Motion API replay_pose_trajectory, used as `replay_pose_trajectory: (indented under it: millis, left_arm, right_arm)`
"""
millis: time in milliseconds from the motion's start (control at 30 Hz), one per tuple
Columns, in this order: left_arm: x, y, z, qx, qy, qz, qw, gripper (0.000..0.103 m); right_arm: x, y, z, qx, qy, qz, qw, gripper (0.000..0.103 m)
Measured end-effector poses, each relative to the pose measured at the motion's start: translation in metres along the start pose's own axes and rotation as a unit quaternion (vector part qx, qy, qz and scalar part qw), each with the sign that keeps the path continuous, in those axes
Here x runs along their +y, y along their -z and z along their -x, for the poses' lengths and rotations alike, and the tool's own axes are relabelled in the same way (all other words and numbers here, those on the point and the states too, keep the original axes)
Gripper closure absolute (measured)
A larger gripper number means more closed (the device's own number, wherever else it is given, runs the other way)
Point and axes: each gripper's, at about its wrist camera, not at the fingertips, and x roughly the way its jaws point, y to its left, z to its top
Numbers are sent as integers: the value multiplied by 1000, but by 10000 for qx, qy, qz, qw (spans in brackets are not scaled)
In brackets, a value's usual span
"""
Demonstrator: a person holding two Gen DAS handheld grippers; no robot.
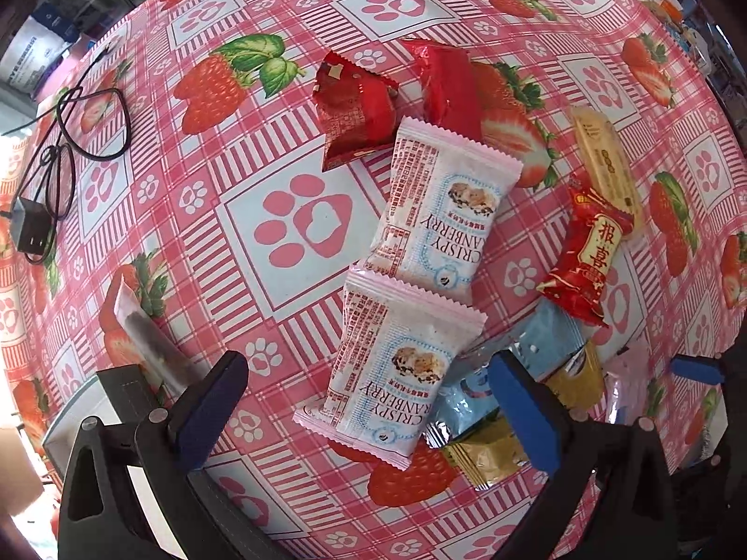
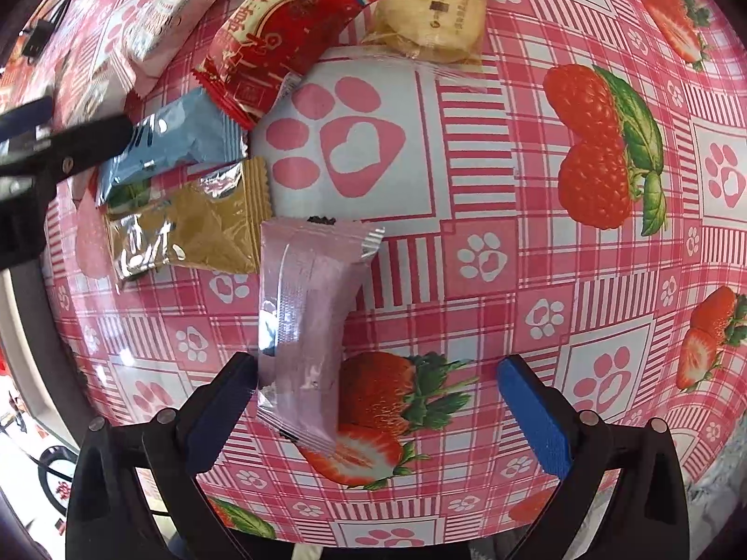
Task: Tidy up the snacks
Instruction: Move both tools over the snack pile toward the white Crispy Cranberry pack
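Snack packets lie spread on a strawberry-print tablecloth (image 1: 299,219). My left gripper (image 1: 369,410) is open, and the lower of two pink-and-white cranberry packets (image 1: 401,373) lies between its fingers; the other one (image 1: 443,205) sits just beyond. My right gripper (image 2: 378,410) is open around the near end of a pale pink packet (image 2: 303,326), whose edge is against the left finger (image 2: 224,415). Further left and beyond lie a gold packet (image 2: 205,233), a blue packet (image 2: 177,140), a red packet with Chinese characters (image 2: 285,32) and a beige cracker packet (image 2: 434,9).
Two red foil packets (image 1: 355,107) (image 1: 448,88) lie at the far side of the pile. A long clear stick packet (image 1: 140,336) rests left of my left gripper beside a white box (image 1: 84,420). A black charger with its cable (image 1: 32,228) lies at the far left.
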Motion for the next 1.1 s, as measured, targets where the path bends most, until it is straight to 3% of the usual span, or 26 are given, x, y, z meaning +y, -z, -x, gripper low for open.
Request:
replay_pose_trajectory:
  millis: [200,367,433,633,800,933,1000,1100]
  left_arm:
    - [24,16,-11,34,283,383,9989,1]
    - [30,61,-13,133,396,766,9962,1]
    - [27,78,-9,92,239,743,9969,1]
    - [30,67,12,-348,-183,135,9991,1]
    - [22,54,-3,-168,-210,-720,9970,1]
    - [5,61,-18,-40,-487,-1293,9904,1]
    - [-11,66,-30,56,-704,-1510,9860,0]
    - [-12,77,-34,-51,-590,-1503,9869,0]
  right_arm:
    - [-29,3,9,28,-70,-228,9997,0]
    - [-46,2,12,48,-23,-116,9999,0]
    - [-50,6,14,12,-17,-45,10000,0]
    - [-56,14,20,-61,43,52,10000,0]
    - [-52,14,19,-99,30,94,9999,0]
    - [-44,8,25,-104,39,103,9999,0]
    - [-42,8,22,-154,20,108,9998,0]
    - [-44,8,19,-215,5,122,9997,0]
